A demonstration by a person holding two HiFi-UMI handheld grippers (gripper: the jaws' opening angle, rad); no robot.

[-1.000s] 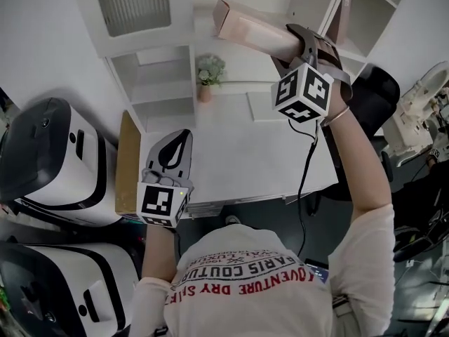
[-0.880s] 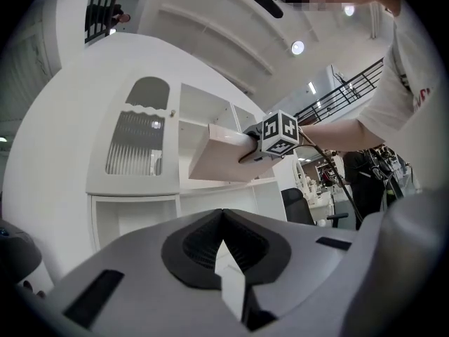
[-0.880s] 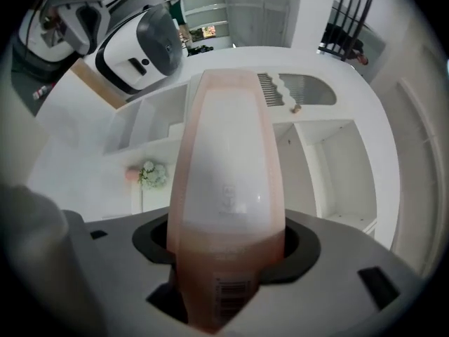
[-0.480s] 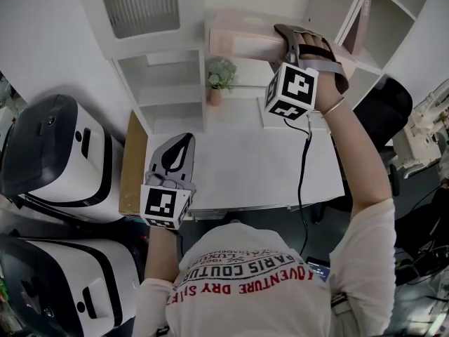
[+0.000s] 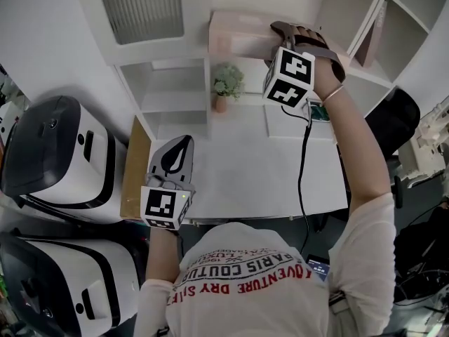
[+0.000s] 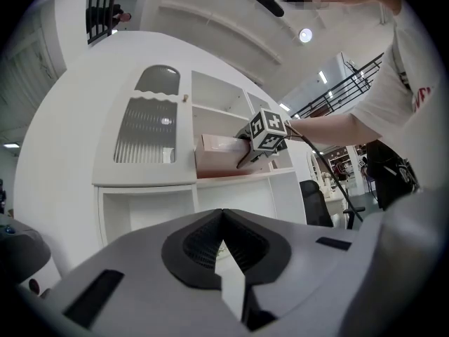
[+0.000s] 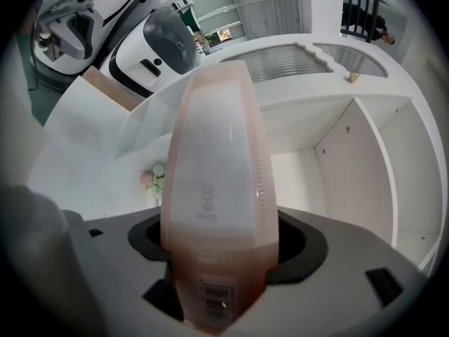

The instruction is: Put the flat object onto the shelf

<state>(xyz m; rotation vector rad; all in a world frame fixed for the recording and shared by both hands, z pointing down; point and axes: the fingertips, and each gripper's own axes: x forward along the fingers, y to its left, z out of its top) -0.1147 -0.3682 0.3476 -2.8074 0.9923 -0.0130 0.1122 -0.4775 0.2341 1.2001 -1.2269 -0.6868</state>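
The white shelf unit (image 5: pixel 163 83) is filling the far side of the head view, with a ribbed cabinet door (image 5: pixel 144 5) at its upper left; two big white-and-black machines (image 5: pixel 59 153) are standing at the left; the white surface (image 5: pixel 238 167) is lying between the unit and the person.

The person's right arm (image 5: pixel 358 181) is reaching up and forward, nearly straight, with the right hand (image 5: pixel 319 58) at the level of the compartment just right of the ribbed door; the left arm (image 5: pixel 160 262) is staying low and bent, its hand hidden under the marker cube (image 5: pixel 165 208), holding the left tool (image 5: pixel 181 144) level above the near left corner of the surface.

The flat pink box (image 5: pixel 238 35) is resting on the shelf board in that compartment, its far end pointing toward the ribbed door and its near end lying between the jaws of the right tool (image 5: pixel 279 29); those jaws have just been opening and are standing apart, and their pads are appearing clear of the box's sides in the right gripper view; the tool is tilting slightly downward.

The left tool's jaws are meeting at the tips with nothing between them.

A black cable (image 5: pixel 303 167) is hanging from the right tool's marker cube (image 5: pixel 289 76); a small potted plant (image 5: pixel 226 88) is standing on the surface below the box.
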